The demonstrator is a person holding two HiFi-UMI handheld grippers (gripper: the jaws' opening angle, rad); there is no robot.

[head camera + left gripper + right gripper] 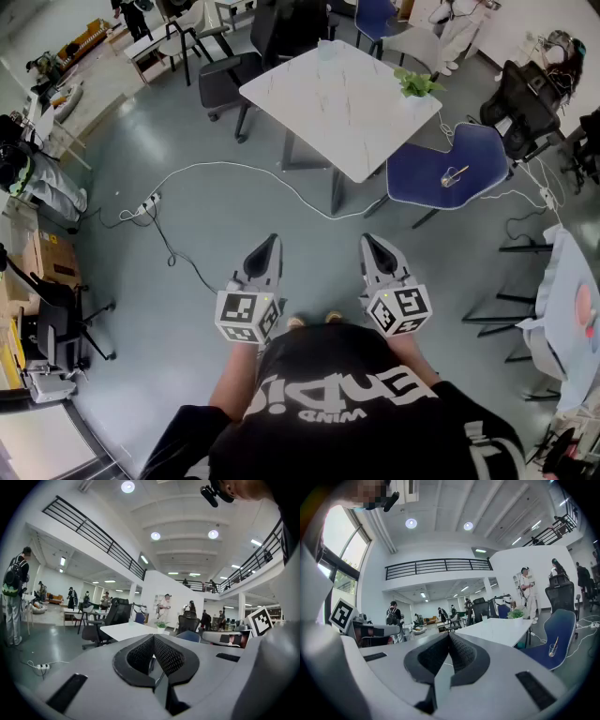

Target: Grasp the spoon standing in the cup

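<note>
Holding both grippers low in front of me, I have nothing in either one. My left gripper point(272, 241) has its jaws shut. In the left gripper view the two dark ribbed pads point(140, 654) meet at their tips, leaving only the notch behind them as a gap, and nothing sits in that notch. My right gripper point(368, 241) is the same, its jaws closed tip to tip and empty. The two point forward side by side over the grey floor point(187, 309), apart from each other and touching nothing.

The cup point(451, 178) stands on the seat of a blue chair point(412, 178), ahead of me and off to my right, well apart from both grippers. The spoon point(457, 172) stands tilted in it, its handle reaching above the rim. In the right gripper view the cup looks clear and shows to the right of my closed jaws, far beyond them.

The chair sits just beside the near right edge of a white table point(328, 94). A small green plant point(415, 84) stands on the table near that edge. A white cable point(234, 169) runs across the floor between me and the table.
</note>
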